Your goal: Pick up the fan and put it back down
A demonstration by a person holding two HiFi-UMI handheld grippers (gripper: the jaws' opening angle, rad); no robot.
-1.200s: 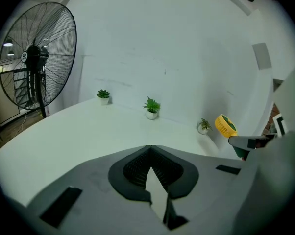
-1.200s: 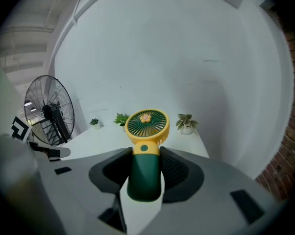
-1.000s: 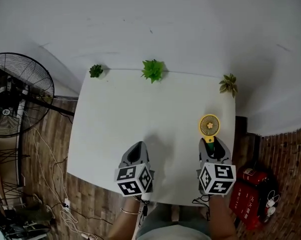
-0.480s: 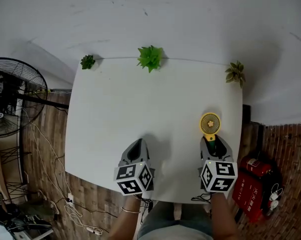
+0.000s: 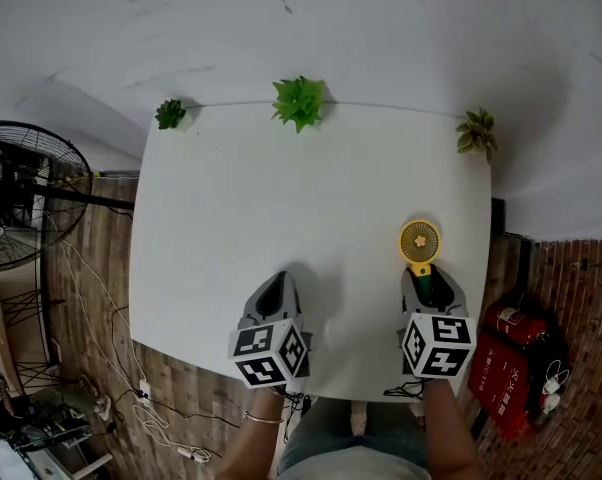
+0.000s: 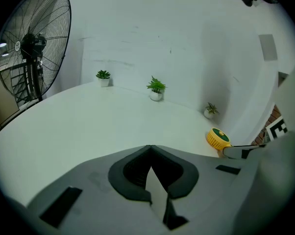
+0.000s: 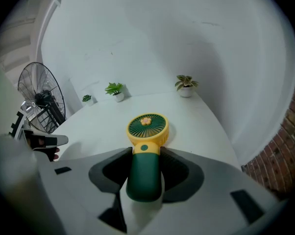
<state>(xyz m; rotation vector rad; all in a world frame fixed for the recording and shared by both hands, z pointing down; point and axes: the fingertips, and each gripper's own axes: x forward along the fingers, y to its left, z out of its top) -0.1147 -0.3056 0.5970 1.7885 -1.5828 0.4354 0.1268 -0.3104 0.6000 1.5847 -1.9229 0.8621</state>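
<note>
A small hand fan (image 5: 419, 241) with a yellow round head and a dark green handle (image 7: 144, 173) lies low over the right side of the white table (image 5: 281, 198). My right gripper (image 5: 426, 286) is shut on the handle, its jaws pressing both sides just below the yellow neck (image 7: 145, 153). I cannot tell whether the fan's head touches the table. My left gripper (image 5: 276, 290) hovers over the table's front edge, shut with nothing in it (image 6: 150, 148). In the left gripper view the fan (image 6: 217, 138) shows at the right.
Three small potted plants (image 5: 169, 114) (image 5: 298, 101) (image 5: 478, 132) stand along the table's far edge by the white wall. A large black floor fan (image 5: 21, 198) stands to the left, with cables on the wood floor. A red object (image 5: 511, 363) sits right of the table.
The head view has shifted a little over the table. Both grippers hold their places, and the fan stays in the right one.
</note>
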